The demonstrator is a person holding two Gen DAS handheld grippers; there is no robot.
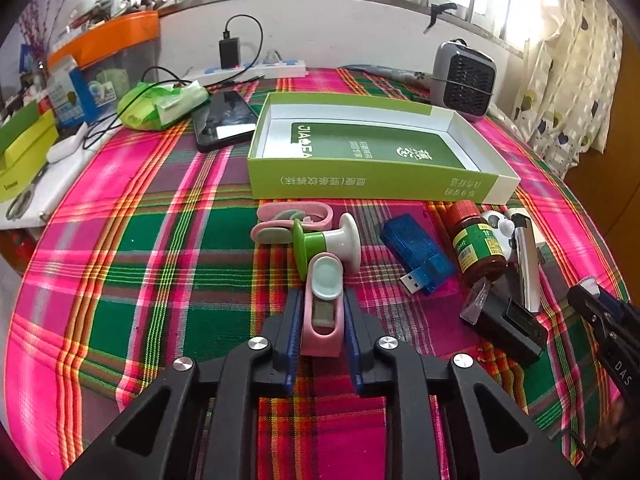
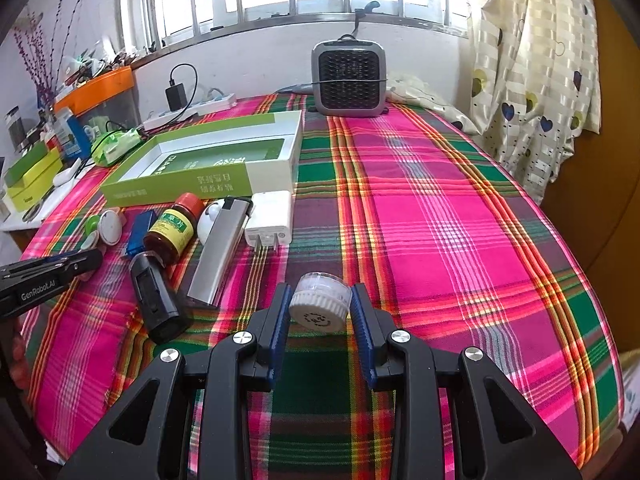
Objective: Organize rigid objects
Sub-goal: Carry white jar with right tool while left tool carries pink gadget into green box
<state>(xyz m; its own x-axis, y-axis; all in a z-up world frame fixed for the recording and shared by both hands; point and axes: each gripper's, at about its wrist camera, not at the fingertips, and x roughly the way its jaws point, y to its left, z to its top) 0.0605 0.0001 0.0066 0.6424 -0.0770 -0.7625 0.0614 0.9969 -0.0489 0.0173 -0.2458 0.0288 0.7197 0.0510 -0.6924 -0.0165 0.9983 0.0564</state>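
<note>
Near the front edge of the plaid-covered table, the left gripper (image 1: 320,320) is pinching a pink clip (image 1: 322,307) between its blue pads — the clip's long axis is running straight ahead along the fingers, its pale green round end pointing away toward the green box (image 1: 372,184). That open box is lying dead ahead, toward the table's far edge, with a green-and-white suction hook (image 1: 328,240) and a second pink clip (image 1: 288,222) sitting between it and the held one. So the left side's coming move looks like a lift over those two, then forward.

Further toward the right edge, the right gripper (image 2: 320,308) is closing on a small white-capped jar (image 2: 320,300), both pads touching its sides, cap facing the camera. From there the box is lying ahead and well to the left, beyond the silver lighter (image 2: 222,248) and white charger (image 2: 270,218) — a longer, diagonal carry. By my reading the left gripper is the nearer to the box.
</note>
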